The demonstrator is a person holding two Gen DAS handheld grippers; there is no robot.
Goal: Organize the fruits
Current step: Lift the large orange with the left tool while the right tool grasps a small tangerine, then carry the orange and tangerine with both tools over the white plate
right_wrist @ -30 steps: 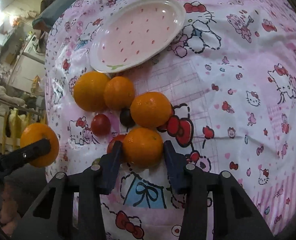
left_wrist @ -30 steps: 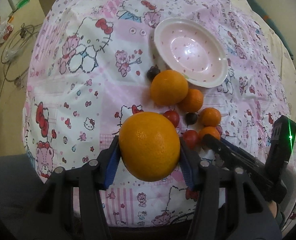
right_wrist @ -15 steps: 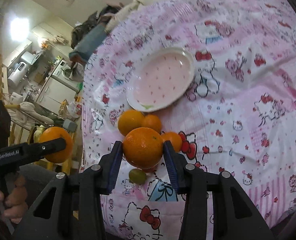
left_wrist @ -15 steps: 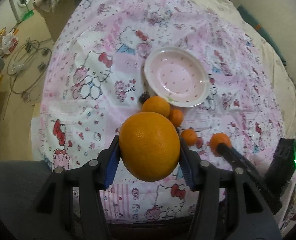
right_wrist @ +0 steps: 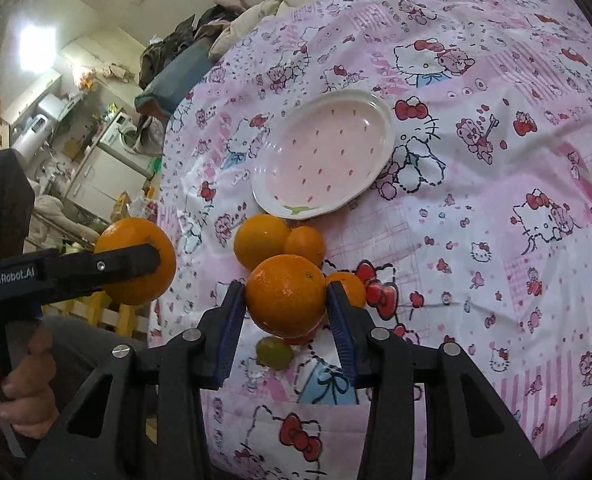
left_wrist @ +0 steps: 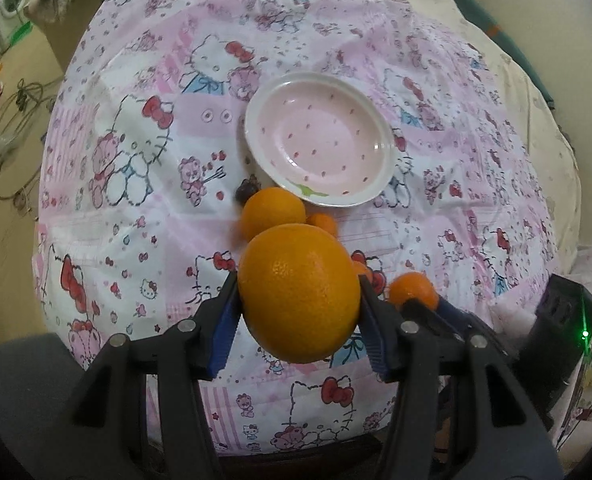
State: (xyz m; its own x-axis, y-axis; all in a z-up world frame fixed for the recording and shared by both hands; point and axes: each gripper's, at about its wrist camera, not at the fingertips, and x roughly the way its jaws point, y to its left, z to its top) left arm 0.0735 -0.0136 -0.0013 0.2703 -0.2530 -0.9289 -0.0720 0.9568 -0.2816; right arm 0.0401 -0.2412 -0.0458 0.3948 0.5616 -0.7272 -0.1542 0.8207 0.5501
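Note:
My left gripper point(left_wrist: 297, 304) is shut on a large orange point(left_wrist: 297, 294) and holds it above the table; it also shows in the right wrist view point(right_wrist: 136, 266). My right gripper point(right_wrist: 286, 300) is shut on a small orange point(right_wrist: 286, 294), lifted above the fruit pile; it shows in the left wrist view point(left_wrist: 411, 288). An empty pink plate point(left_wrist: 319, 138) point(right_wrist: 323, 162) lies beyond. More oranges point(right_wrist: 262, 246) point(left_wrist: 274, 210), a green grape point(right_wrist: 274, 354) and a dark grape point(left_wrist: 246, 192) lie on the cloth before the plate.
The table wears a pink cartoon-cat cloth point(left_wrist: 136, 200) point(right_wrist: 495, 200). Floor with cables point(left_wrist: 8, 120) lies left of it. A kitchen area with appliances point(right_wrist: 76, 140) is beyond the table's left edge.
Both grippers have risen from the table with their oranges. The right gripper lifted its small orange off the pile; the plate and the other fruit stayed put.

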